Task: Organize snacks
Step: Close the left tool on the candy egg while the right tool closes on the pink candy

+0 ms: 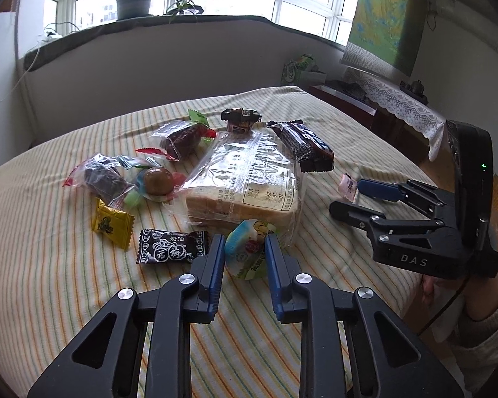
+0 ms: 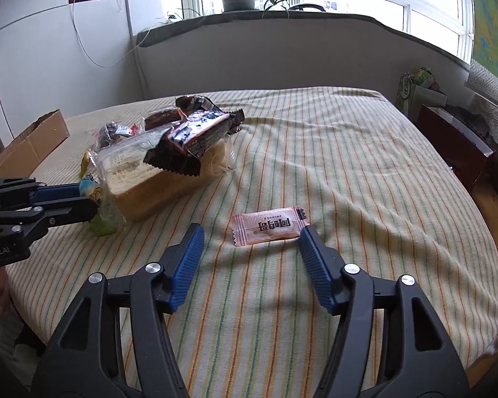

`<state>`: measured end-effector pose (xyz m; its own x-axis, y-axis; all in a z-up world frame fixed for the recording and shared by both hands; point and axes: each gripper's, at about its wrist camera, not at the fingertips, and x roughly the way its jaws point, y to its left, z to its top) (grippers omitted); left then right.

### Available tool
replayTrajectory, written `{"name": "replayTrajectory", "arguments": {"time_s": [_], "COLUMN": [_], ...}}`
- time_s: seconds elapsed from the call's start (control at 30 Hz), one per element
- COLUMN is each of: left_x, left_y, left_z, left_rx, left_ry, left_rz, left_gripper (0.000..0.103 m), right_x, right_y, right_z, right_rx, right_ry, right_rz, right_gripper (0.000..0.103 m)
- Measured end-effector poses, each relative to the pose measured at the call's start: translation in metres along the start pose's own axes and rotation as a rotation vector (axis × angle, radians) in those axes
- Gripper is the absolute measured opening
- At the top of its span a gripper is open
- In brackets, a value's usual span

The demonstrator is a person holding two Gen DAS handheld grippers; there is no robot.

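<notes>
Snacks lie on a striped tablecloth (image 1: 66, 298). My left gripper (image 1: 244, 243) is closed around a small green-white snack packet (image 1: 247, 252), which also shows in the right wrist view (image 2: 91, 190) beside a bagged bread loaf (image 1: 245, 179). A dark chocolate bar (image 1: 303, 144) rests on the loaf. My right gripper (image 2: 252, 232) is open, its fingers on either side of a pink candy packet (image 2: 269, 225) lying flat on the cloth; in the left wrist view the gripper (image 1: 348, 195) is at the right.
Left of the loaf lie a yellow candy (image 1: 111, 224), a black candy packet (image 1: 171, 245), clear-wrapped dark cakes (image 1: 103, 177) and a brown ball (image 1: 157, 181). A cardboard box (image 2: 30, 142) stands at the table's left edge. A red box (image 2: 455, 136) stands off the right.
</notes>
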<state>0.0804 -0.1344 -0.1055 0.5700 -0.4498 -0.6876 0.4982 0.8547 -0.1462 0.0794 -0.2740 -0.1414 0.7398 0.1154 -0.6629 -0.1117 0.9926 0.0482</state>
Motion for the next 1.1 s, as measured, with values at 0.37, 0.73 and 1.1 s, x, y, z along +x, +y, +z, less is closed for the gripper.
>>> {"name": "replayTrajectory", "arguments": {"time_s": [0.37,0.73,1.1], "left_x": [-0.018,-0.017,0.003], "left_y": [0.012,0.011,0.005], "left_z": [-0.014,-0.015,-0.005], "left_rx": [-0.061,-0.060,-0.017], "left_ry": [-0.019,-0.013,0.023], "left_rz": [-0.043,-0.067,-0.064], "left_gripper": [0.014,0.013,0.022], "right_x": [-0.009,-0.018,-0.006], "right_y": [0.018,0.015,0.016], "right_z": [-0.005,-0.013,-0.003], "right_rx": [-0.060,-0.005,-0.009], "right_ry": [-0.037,-0.038,-0.056], "right_rz": [0.065,0.047,0.043], "right_gripper": [0.019,0.009,0.018]}}
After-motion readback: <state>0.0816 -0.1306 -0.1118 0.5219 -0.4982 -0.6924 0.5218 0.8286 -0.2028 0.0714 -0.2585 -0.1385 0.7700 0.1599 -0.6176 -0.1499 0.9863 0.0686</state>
